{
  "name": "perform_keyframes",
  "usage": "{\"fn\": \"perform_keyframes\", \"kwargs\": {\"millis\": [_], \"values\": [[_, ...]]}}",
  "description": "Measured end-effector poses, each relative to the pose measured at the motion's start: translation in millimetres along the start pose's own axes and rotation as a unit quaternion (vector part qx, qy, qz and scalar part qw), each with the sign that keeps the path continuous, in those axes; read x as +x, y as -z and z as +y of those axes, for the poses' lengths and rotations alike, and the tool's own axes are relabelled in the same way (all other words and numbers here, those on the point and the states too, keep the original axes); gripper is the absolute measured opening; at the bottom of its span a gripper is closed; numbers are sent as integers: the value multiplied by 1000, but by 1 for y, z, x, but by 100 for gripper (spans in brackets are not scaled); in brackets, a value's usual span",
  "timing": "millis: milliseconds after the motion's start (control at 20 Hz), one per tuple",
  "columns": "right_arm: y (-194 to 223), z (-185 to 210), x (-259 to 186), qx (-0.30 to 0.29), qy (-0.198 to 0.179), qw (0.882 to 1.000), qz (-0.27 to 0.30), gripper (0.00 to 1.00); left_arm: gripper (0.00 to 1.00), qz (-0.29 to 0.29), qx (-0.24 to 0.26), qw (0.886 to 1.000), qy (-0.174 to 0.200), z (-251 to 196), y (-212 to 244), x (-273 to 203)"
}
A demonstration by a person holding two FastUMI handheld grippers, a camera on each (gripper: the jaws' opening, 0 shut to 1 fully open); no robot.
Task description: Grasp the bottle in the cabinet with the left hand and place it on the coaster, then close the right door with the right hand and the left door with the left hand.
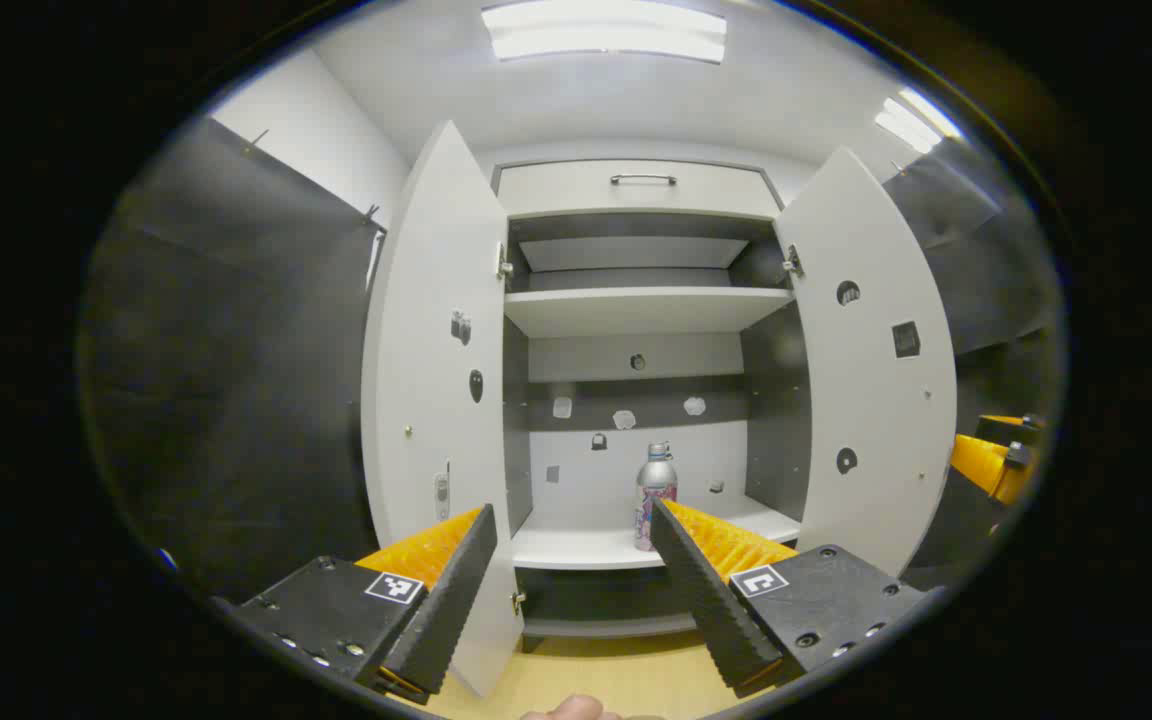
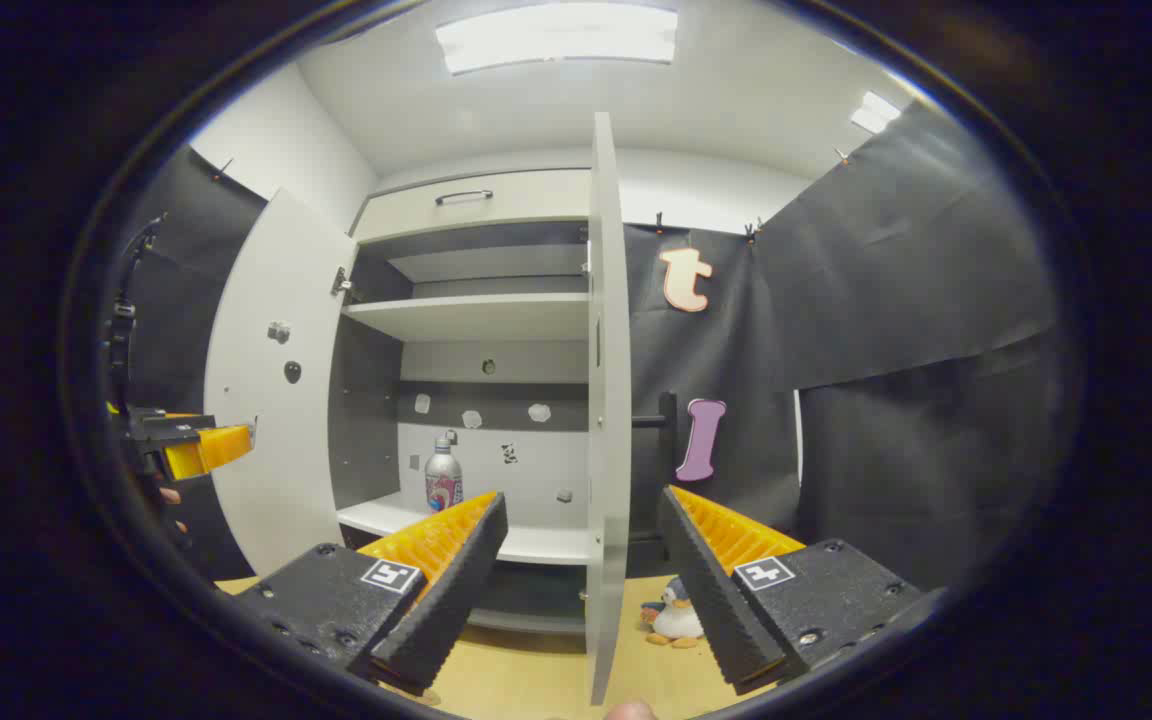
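Observation:
A silver bottle [image 1: 655, 495] with a coloured label stands upright on the lowest shelf of the open cabinet [image 1: 636, 310]. In the left gripper view my left gripper [image 1: 573, 515] is open, well in front of the cabinet, with the bottle just inside its right finger. Both doors stand wide: the left door [image 1: 436, 370] and the right door [image 1: 871, 360]. In the right gripper view my right gripper [image 2: 581, 505] is open, and the right door's edge [image 2: 608, 400] rises between its fingers, farther off. The bottle [image 2: 443, 476] shows there too, and the left gripper [image 2: 191, 445] at the left edge.
A drawer with a metal handle [image 1: 642, 179] tops the cabinet. A small penguin toy [image 2: 676, 612] lies on the wooden floor by the right door's foot. Black cloth walls stand on both sides. The right gripper [image 1: 991, 460] peeks in at the right edge of the left gripper view.

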State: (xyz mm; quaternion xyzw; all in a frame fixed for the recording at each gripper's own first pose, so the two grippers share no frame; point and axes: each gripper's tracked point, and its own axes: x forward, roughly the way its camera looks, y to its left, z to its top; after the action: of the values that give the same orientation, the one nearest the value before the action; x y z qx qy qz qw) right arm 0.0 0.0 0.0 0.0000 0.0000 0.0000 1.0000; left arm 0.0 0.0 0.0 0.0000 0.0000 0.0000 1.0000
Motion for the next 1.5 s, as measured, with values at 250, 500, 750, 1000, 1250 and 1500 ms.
{"fn": "perform_keyframes", "kwargs": {"millis": [250, 500, 750, 1000, 1250, 1500], "values": [[-6, 1, 5, 0, -1, 1000, -8, 99, 100, -6, 1, 1000, 0, 2, -10, 5], [-5, 1, 10, 5, 0, 1000, -3, 99, 100, -7, 3, 1000, 14, -6, -13, 10], [-8, -5, 14, 3, 7, 1000, -5, 99, 100, -9, 0, 1000, 17, -11, -12, 19], [-7, -13, 14, 4, 21, 1000, -2, 99, 100, -11, -1, 1000, 22, -18, -11, 31], [-6, -22, 11, 4, 42, 999, 2, 99, 100, 12, -19, 999, 34, -33, 2, 56], [-5, -43, -1, 1, 76, 997, 2, 99, 100, 32, -19, 998, 52, -56, 19, 90]]}}
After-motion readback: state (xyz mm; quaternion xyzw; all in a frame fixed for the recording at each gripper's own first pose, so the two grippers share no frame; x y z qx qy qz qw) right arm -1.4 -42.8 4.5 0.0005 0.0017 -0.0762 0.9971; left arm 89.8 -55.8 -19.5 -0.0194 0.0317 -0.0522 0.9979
